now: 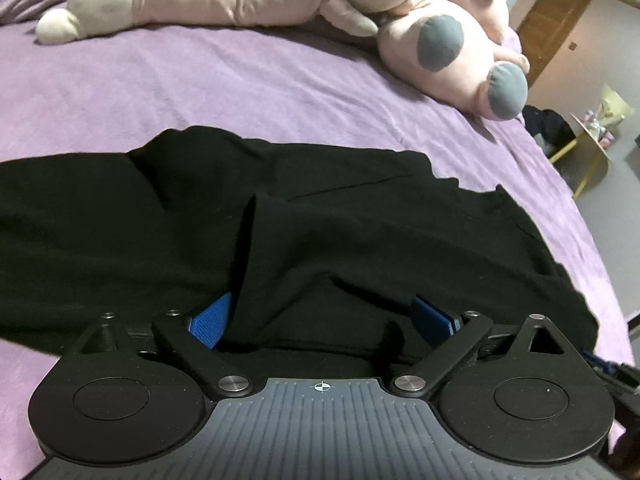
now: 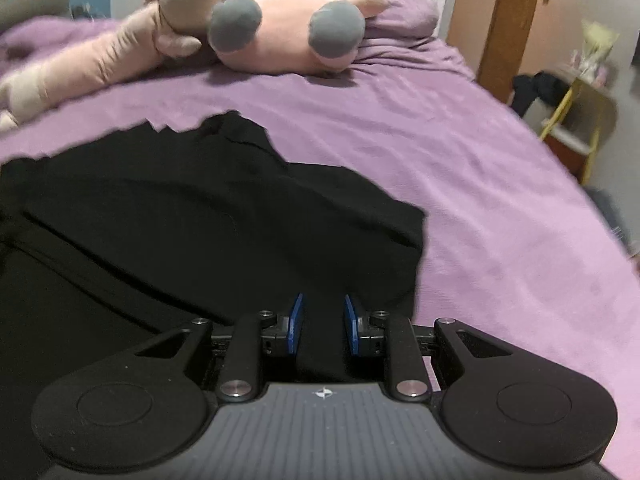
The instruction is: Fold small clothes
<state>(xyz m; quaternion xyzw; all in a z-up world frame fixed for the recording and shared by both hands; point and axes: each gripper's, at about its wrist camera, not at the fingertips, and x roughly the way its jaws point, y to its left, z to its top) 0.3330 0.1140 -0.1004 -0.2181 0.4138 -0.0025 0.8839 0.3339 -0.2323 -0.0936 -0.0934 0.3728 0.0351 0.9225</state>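
A purple bedsheet (image 1: pixel 240 92) covers the whole bed. At its far end lie two pink plush toys (image 2: pixel 288 28) with grey patches. Nearer than the toys, in the middle of the sheet, a black garment (image 1: pixel 320 208) lies spread and rumpled, with one fold standing up in a ridge. The left gripper (image 1: pixel 320 318) sits low over the garment's near edge, its jaws wide, with cloth bunched loosely between the blue pads (image 1: pixel 210 320). The right gripper (image 2: pixel 322 330) is at the garment's right near corner, jaws narrow, with dark cloth in the gap; whether the pads pinch it I cannot tell.
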